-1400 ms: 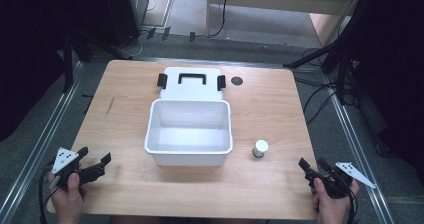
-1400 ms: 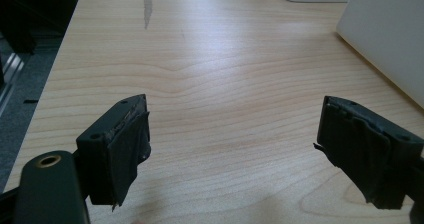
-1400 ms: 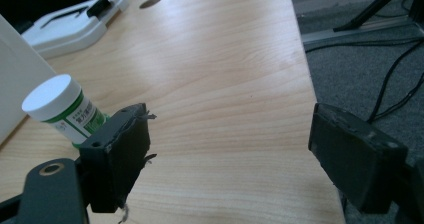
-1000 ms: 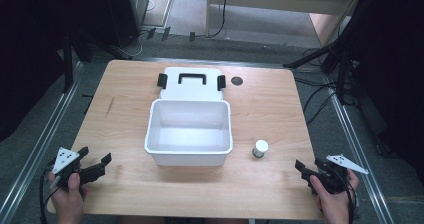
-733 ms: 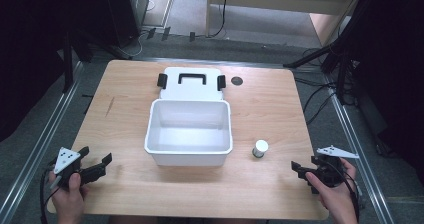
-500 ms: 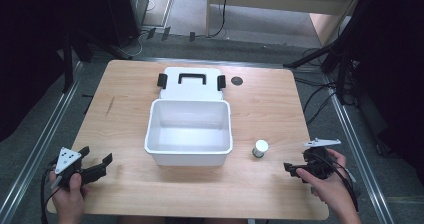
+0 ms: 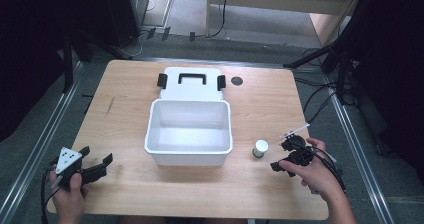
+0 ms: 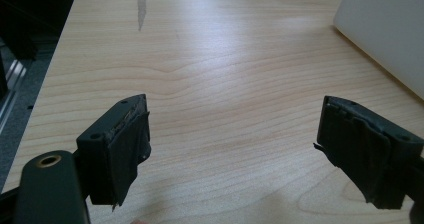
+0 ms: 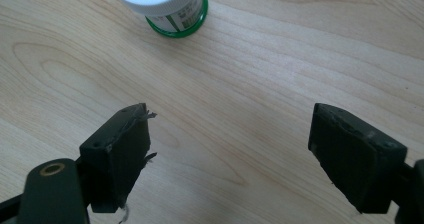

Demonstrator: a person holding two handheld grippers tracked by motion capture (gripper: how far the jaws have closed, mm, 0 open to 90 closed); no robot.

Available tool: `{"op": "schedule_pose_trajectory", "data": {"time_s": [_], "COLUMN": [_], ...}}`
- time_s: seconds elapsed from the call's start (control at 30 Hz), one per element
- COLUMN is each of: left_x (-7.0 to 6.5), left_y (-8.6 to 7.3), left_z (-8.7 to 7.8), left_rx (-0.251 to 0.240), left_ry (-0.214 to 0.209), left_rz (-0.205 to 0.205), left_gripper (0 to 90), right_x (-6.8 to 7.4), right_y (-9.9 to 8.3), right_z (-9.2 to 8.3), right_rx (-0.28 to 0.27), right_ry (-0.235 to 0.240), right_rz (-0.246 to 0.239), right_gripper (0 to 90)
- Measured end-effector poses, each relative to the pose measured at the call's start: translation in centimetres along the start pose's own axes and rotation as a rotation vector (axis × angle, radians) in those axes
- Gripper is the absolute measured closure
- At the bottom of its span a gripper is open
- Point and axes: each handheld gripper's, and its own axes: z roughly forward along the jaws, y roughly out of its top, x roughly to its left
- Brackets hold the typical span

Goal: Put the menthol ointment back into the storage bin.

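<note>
A small green jar with a white lid stands upright on the wooden table, just right of an open white box. My right gripper is open, a short way right of the jar, its jaws pointing at it with nothing between them. My left gripper rests open near the table's front left corner, with bare wood between its jaws and the box's side at the upper right.
The box's lid, with a black handle and black latches, lies flat behind the box. A dark round hole marks the table at the back. Metal rails and cables run along both sides of the table.
My right gripper has moved from the table's front right corner leftward and forward, closing in on the jar. The left gripper has stayed put.
</note>
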Motion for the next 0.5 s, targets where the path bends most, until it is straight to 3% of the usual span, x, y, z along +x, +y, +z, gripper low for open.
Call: {"op": "schedule_pose_trajectory", "data": {"time_s": [0.3, 0.5], "left_x": [0.0, 0.0], "left_y": [0.0, 0.0], "left_z": [0.0, 0.0], "left_rx": [0.000, 0.003], "left_ry": [0.000, -0.001], "left_rz": [0.001, 0.004], "left_gripper": [14.8, 14.9], "right_x": [0.8, 1.7], "right_y": [1.7, 2.7], "right_z": [0.1, 0.2], "right_rx": [0.065, 0.102], "right_ry": [0.019, 0.007], "right_rz": [-0.020, -0.051], "right_gripper": [17.3, 17.3]}}
